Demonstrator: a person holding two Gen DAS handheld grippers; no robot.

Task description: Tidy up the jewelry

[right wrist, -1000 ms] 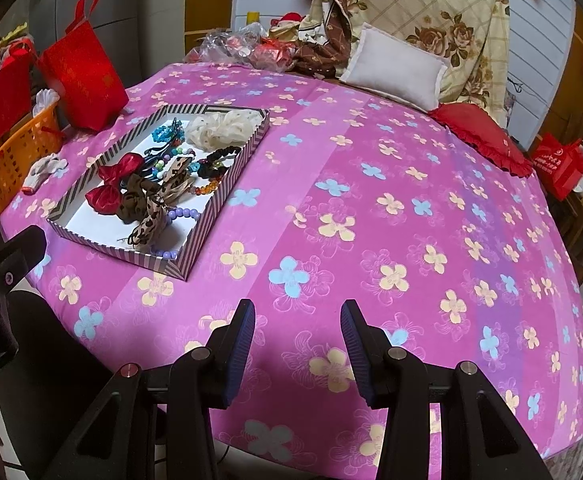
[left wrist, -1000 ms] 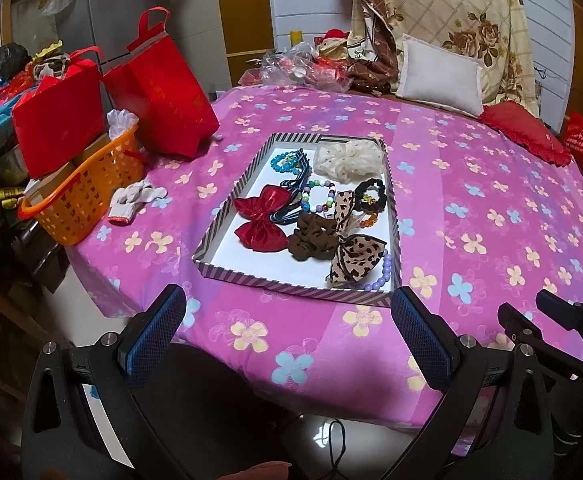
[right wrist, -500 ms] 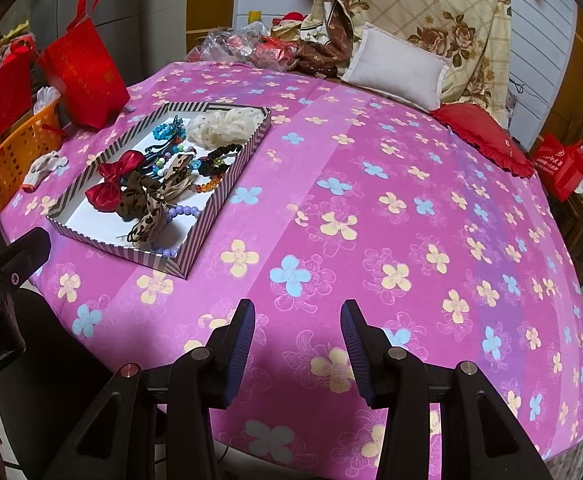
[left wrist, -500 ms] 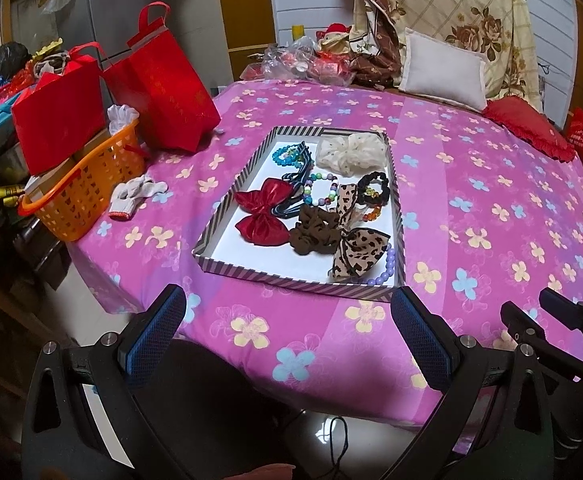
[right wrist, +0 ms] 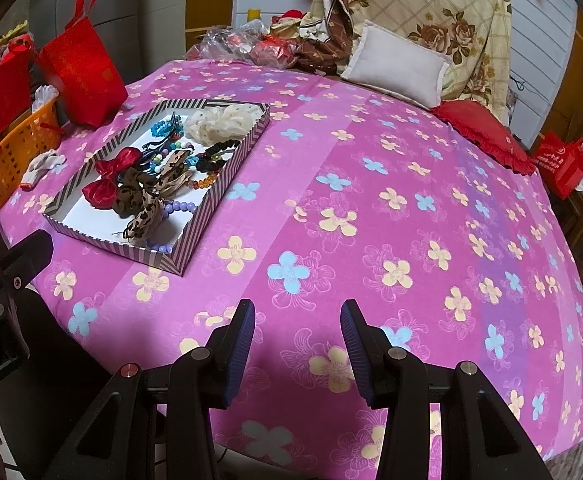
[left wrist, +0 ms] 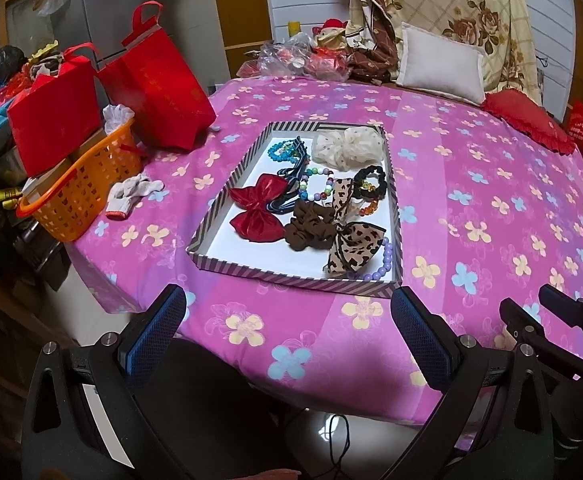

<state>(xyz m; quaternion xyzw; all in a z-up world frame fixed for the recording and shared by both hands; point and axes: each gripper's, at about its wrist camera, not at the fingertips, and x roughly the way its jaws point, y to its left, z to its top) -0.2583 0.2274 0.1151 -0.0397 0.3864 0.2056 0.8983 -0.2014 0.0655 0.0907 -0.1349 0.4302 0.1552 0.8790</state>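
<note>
I see both tongs empty — left gripper (left wrist: 287,332) spread wide, right gripper (right wrist: 297,340) parted — with the striped cardboard jewelry tray (left wrist: 291,274) at 12 o'clock of the left one.

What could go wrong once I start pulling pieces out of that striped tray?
1. The leopard bow, brown scrunchie and purple bead bracelet lie overlapped in the striped tray; lifting one will likely drag its neighbours along.
2. The tray sits near the table's front edge, so a snagged pull could slide it off.
3. Both the left gripper and right gripper are open and empty; the small beads may slip between the fingers.
</note>
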